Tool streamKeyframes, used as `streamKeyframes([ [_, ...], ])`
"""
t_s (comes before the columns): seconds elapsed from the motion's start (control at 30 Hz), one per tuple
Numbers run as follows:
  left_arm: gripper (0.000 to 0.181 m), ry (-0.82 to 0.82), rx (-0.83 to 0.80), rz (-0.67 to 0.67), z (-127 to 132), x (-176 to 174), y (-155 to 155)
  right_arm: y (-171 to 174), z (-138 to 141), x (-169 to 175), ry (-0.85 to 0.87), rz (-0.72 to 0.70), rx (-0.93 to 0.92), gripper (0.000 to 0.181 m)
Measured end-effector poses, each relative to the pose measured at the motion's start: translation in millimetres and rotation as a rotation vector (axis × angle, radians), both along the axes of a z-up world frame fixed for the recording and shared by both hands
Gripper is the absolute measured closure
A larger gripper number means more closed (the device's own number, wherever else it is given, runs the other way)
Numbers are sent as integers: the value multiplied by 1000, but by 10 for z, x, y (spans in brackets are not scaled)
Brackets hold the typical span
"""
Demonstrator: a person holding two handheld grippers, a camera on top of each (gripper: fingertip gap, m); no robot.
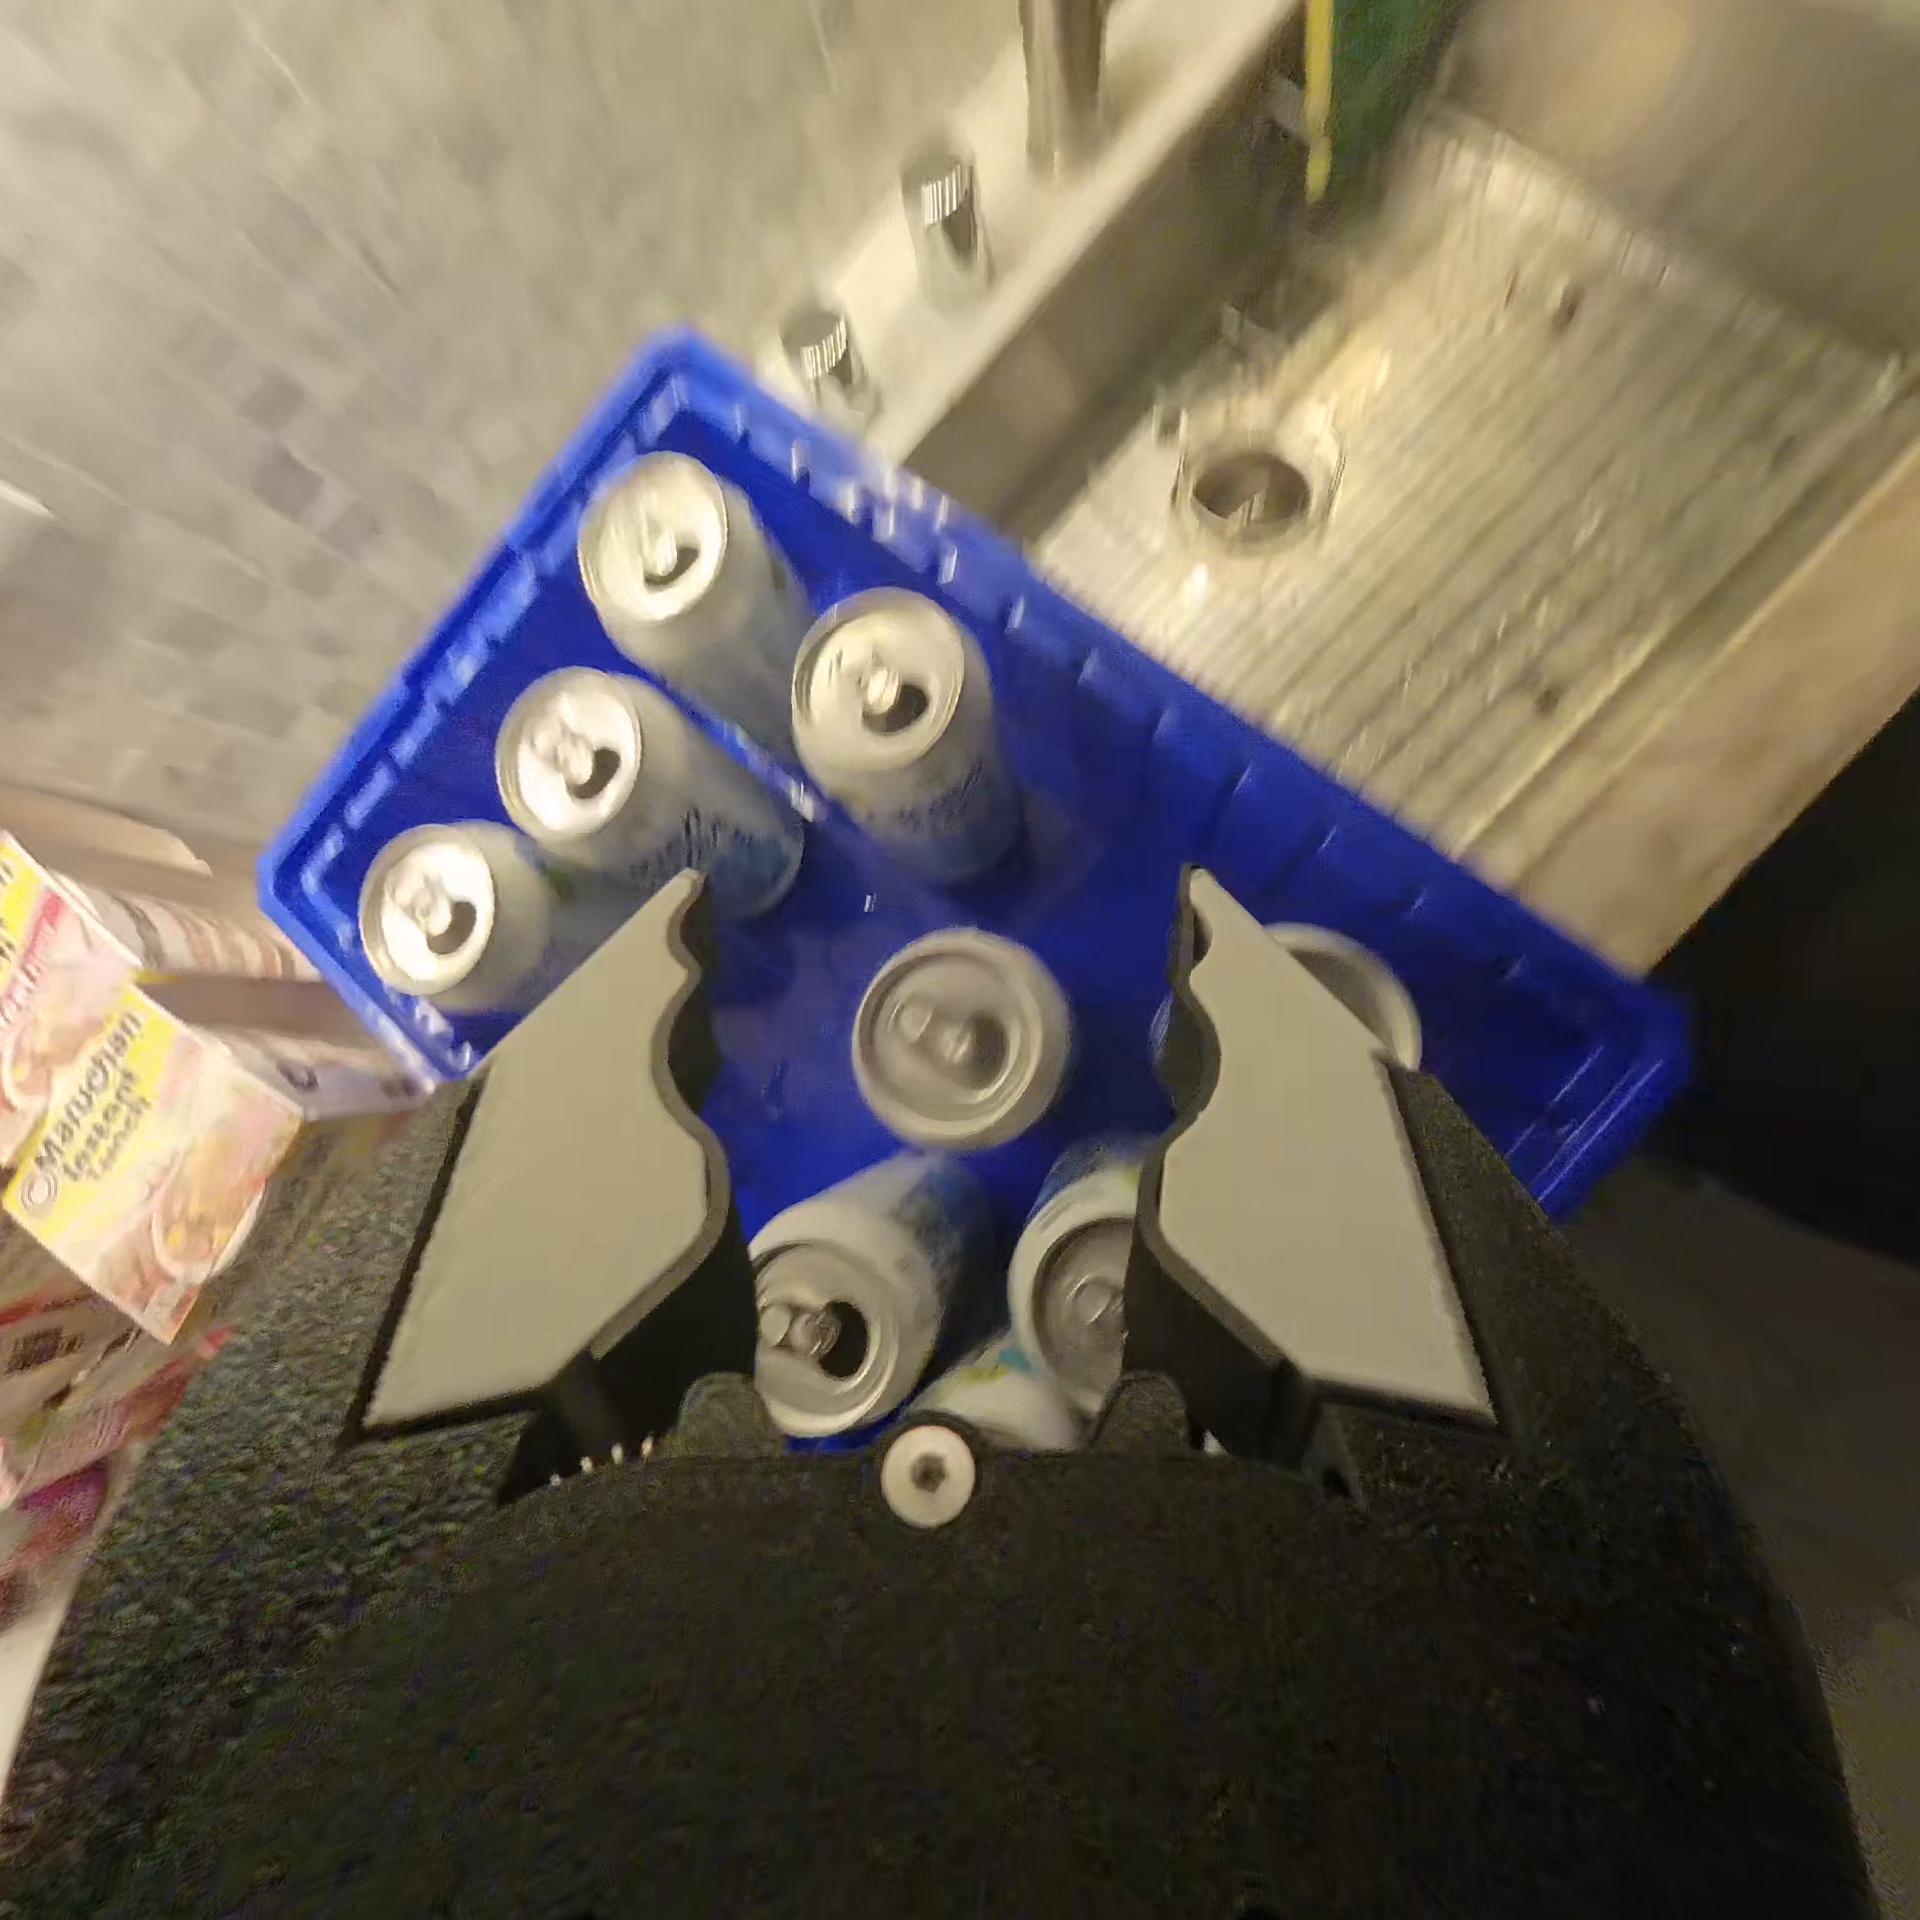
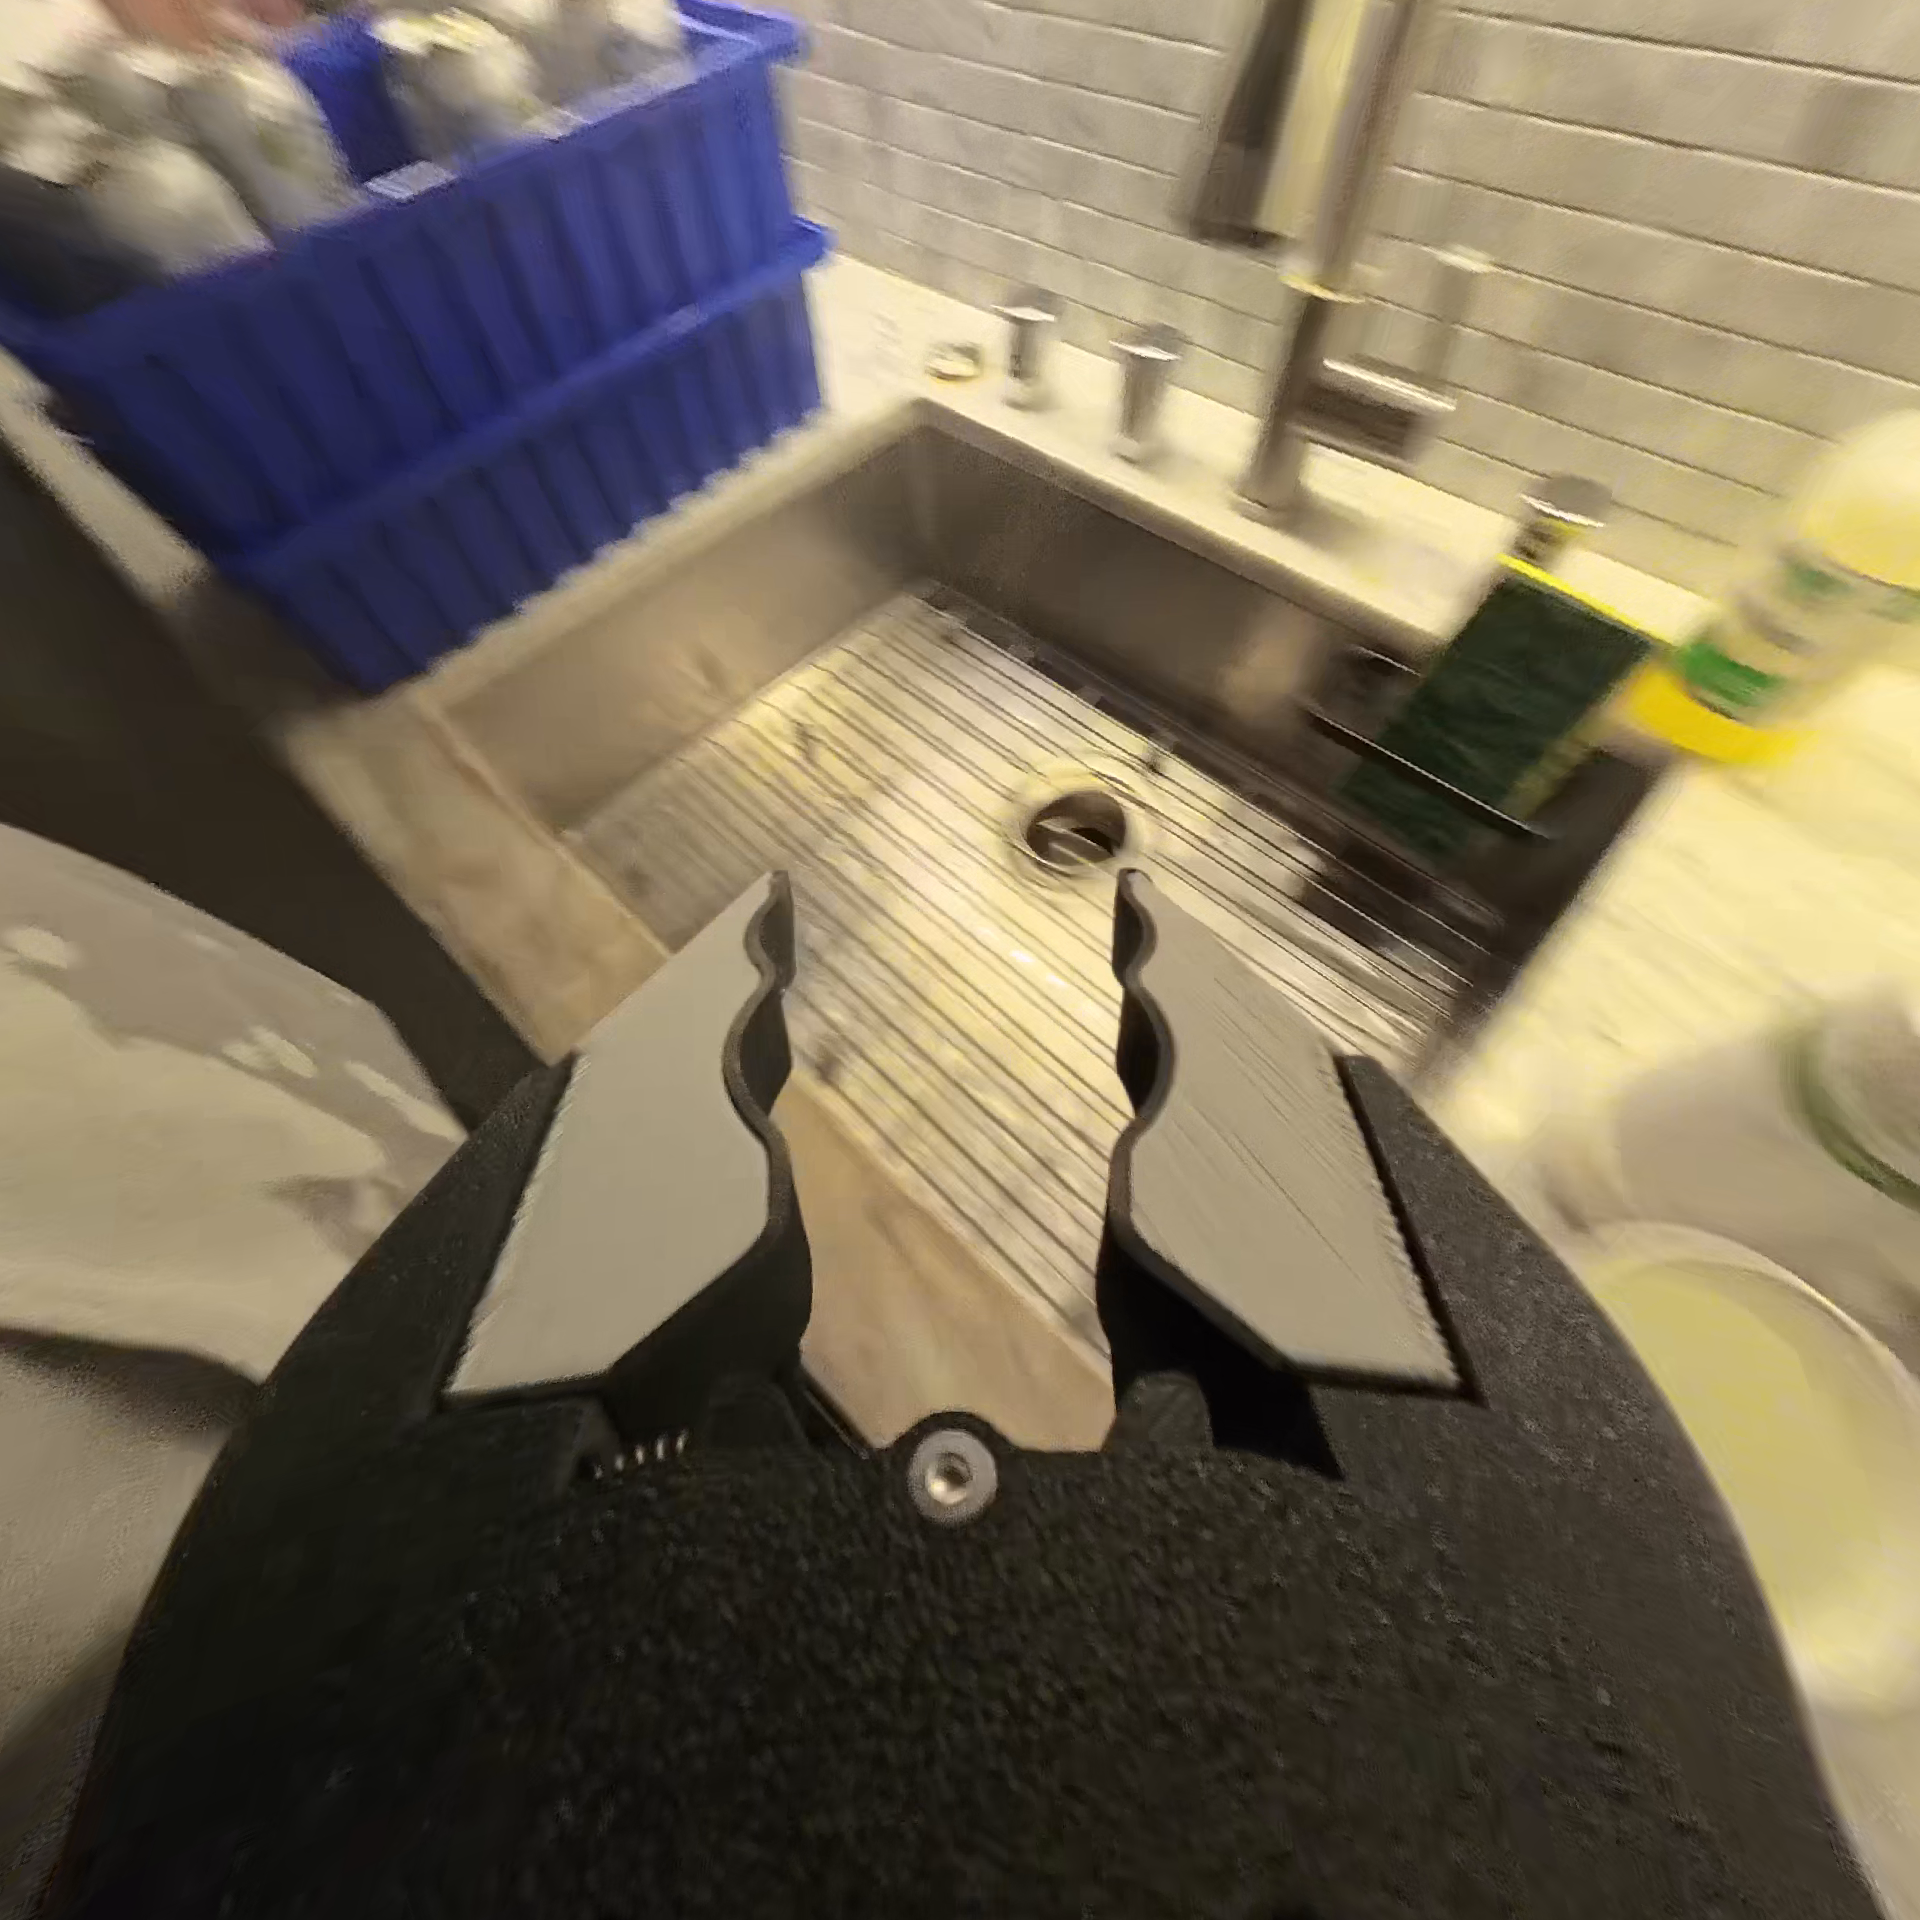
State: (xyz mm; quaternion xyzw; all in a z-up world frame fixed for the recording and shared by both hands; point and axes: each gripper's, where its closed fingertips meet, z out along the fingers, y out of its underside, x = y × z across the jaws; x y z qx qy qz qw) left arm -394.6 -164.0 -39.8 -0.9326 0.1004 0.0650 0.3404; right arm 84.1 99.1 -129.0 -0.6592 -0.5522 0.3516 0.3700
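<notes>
My left gripper [image 1: 940,883] is open and empty, hovering above a blue plastic crate [image 1: 1299,831] that holds several upright silver cans. One can [image 1: 961,1034] stands right between the fingers, below them. Two more cans [image 1: 831,1340] stand close under the gripper's base. My right gripper [image 2: 951,883] is open and empty above a steel sink [image 2: 727,582] with a ridged floor, just short of the drain [image 2: 1075,821]. The blue crate [image 2: 468,343] also shows at the upper left of the right wrist view, stacked on a second blue crate.
The sink [image 1: 1507,644] lies right of the crate. Packaged food boxes [image 1: 135,1164] are stacked at the left. A faucet [image 2: 1309,312] and knobs [image 2: 1138,390] stand behind the sink. A green sponge [image 2: 1496,707] sits at the sink's right wall, a yellow-green bottle [image 2: 1808,603] beyond. Both views are blurred. The left gripper's tips are roughly 55 cm from the right gripper's.
</notes>
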Motion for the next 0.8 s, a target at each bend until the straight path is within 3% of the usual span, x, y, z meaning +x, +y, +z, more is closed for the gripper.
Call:
streamKeyframes([
  [0.17,98,-22,308,1,514,706,315,1097,-221,1074,-130,-349,124,81],
  [0.23,98,-50,413,-9,628,1061,443,1366,-402,1301,-132,-449,139,62],
  [0.3,96,-78,519,-11,715,1412,578,1543,-549,1398,-77,-547,184,55],
  [0.4,93,-113,650,3,752,1906,785,1637,-831,1424,-3,-669,212,55],
  [0.57,94,-234,720,16,574,2630,1154,1595,-1310,1196,17,-722,123,56],
  [0.8,98,-317,693,16,400,3136,1523,1785,-1522,1021,37,-750,53,68],
])
